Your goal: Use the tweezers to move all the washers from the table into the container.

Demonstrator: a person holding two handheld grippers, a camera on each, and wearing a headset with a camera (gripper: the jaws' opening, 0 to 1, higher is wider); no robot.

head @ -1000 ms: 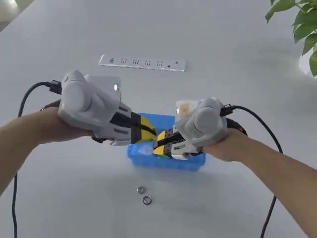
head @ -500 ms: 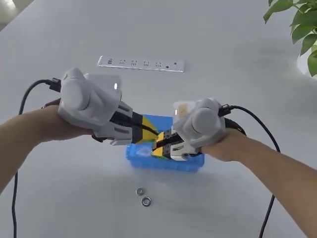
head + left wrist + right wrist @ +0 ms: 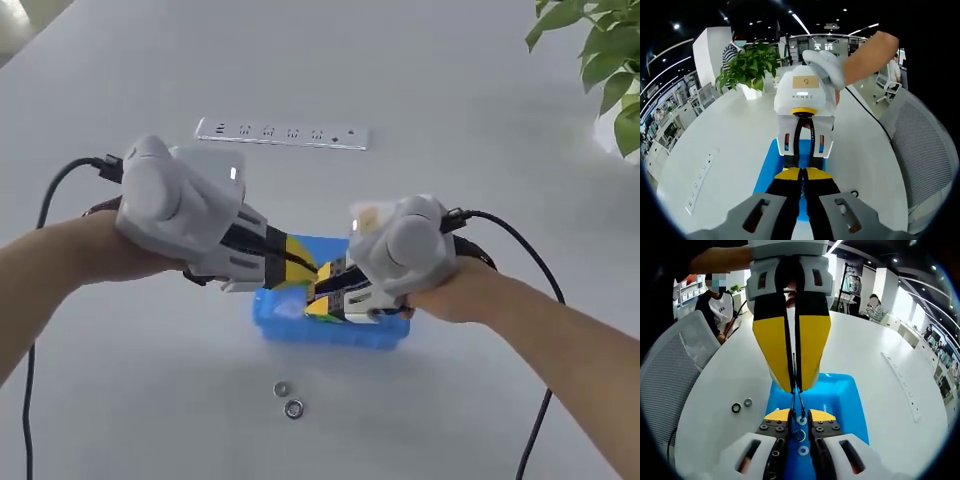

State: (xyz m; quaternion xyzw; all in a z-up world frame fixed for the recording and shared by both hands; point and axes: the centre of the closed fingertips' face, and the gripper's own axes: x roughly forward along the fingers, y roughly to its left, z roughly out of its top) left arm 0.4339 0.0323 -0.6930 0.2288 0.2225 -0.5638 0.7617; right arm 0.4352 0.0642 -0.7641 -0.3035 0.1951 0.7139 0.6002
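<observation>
A blue container [image 3: 335, 336] sits on the white table, with several washers [image 3: 799, 435] lying inside it. My left gripper [image 3: 308, 270] reaches in from the left, shut on thin metal tweezers [image 3: 796, 399] whose tips point down into the container. Facing it from the right, my right gripper [image 3: 318, 298] has its yellow-tipped jaws a narrow gap apart on either side of the tweezer tips [image 3: 799, 415]. Whether they touch the tweezers I cannot tell. Two washers [image 3: 287, 399] lie on the table just in front of the container, also seen as two washers [image 3: 741, 405] left of it.
A white power strip [image 3: 282, 133] lies on the table behind the container. Green plant leaves [image 3: 600, 60] hang in at the far right. A grey mesh chair [image 3: 925, 150] stands beside the table, and people are in the background.
The head view has drifted slightly. Both grippers stay over the container, and the two washers lie where they were.
</observation>
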